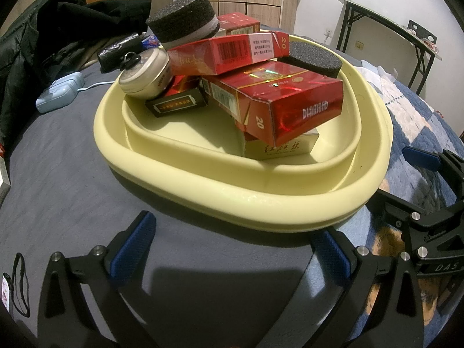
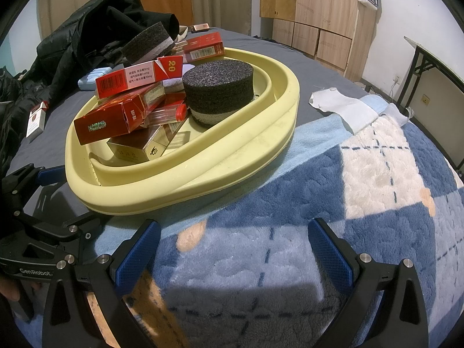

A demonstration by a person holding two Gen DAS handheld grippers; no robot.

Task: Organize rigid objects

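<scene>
Left wrist view: left claw (image 1: 229,249) is seen wide open, nothing held, parked just short of the yellow basin (image 1: 203,179) rim at 6 o'clock. Right claw (image 2: 235,249) is likewise spread wide and empty, over the plaid blanket (image 2: 362,203), basin at its 11 o'clock. Basin sits on the bed and is already piled: Diamond box (image 1: 293,110), barcode box (image 1: 229,52), round tin (image 1: 145,75), two foam pucks (image 1: 182,17). Bulk of the sorting is judged done. Left outside: white cigarette pack (image 2: 36,121) at 9 o'clock, one small box (image 2: 200,27) at 12 o'clock.
</scene>
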